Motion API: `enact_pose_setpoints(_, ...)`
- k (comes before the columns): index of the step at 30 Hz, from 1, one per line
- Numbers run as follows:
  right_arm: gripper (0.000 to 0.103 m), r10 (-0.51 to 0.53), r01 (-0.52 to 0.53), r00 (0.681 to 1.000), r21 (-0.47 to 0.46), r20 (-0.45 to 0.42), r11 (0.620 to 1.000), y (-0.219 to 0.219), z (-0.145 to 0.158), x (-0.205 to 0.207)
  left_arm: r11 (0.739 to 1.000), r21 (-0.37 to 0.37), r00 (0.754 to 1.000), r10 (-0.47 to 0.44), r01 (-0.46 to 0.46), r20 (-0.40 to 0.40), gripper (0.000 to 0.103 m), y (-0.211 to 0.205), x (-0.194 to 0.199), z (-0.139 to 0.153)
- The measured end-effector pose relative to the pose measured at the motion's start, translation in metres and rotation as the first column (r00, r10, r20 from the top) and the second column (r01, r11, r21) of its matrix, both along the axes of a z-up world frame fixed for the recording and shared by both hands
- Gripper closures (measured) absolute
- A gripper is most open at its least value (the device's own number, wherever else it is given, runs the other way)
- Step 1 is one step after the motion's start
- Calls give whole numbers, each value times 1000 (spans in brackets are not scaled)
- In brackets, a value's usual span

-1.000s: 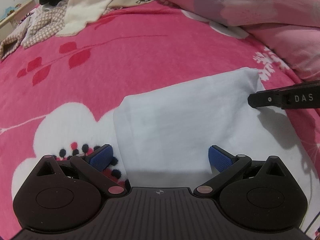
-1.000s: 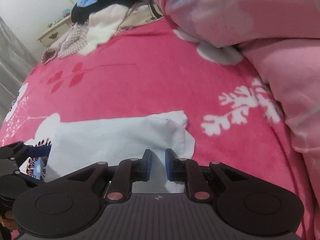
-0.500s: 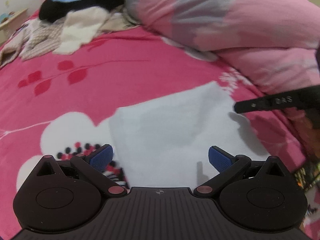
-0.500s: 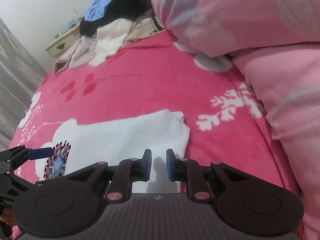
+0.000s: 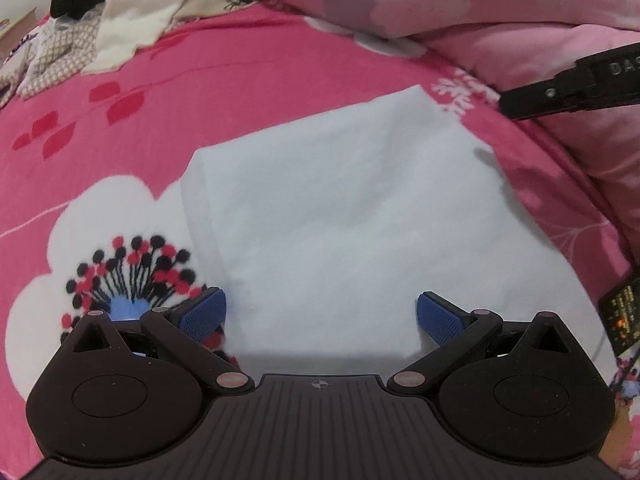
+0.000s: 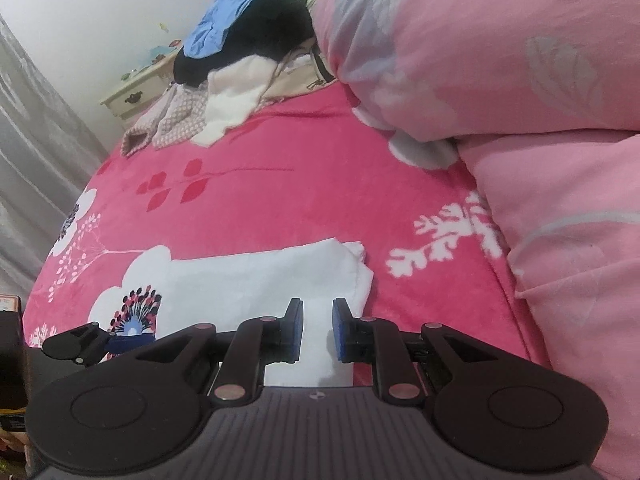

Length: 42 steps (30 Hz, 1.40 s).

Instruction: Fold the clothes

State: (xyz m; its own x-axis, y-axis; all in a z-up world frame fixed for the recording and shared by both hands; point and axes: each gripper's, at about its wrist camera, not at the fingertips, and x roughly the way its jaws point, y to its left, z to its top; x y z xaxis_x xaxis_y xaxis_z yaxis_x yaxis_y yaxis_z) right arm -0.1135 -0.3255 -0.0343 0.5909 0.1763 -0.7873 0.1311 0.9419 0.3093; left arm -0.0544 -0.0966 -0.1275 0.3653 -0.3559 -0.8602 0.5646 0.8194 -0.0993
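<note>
White cloth (image 5: 340, 216) lies flat on the pink bedspread (image 5: 240, 92), directly below and ahead of both grippers, long axis running between them. Left gripper (image 5: 320, 316) gapes wide over its near edge; right gripper (image 6: 316, 330) hangs narrowly parted, empty, above the opposite end.

- The left gripper (image 5: 320, 316) is matte black, with two round pivot housings and a ribbed centre plate bearing a small crosshair mark.
- Its fingers (image 5: 202, 314) carry blue textured pads; pinkish rivets cap the linkage joints.
- The right gripper (image 6: 316, 330) matches it; in the left view, at 2 o'clock, its arm shows pale "DAS" lettering.
</note>
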Motion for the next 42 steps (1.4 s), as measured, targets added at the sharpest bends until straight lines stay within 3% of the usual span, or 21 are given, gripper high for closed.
enact_pose_setpoints(17,85,29,-29,1000,1,2,1000,10,6,0,999,-47,1000,4,-3,12,0,1,-5,18)
enact_pose_setpoints(42,85,50,-50,998,-3,-23,999,18,0,-2,999,-38,1000,2,-2,-9,0,-3,-5,11)
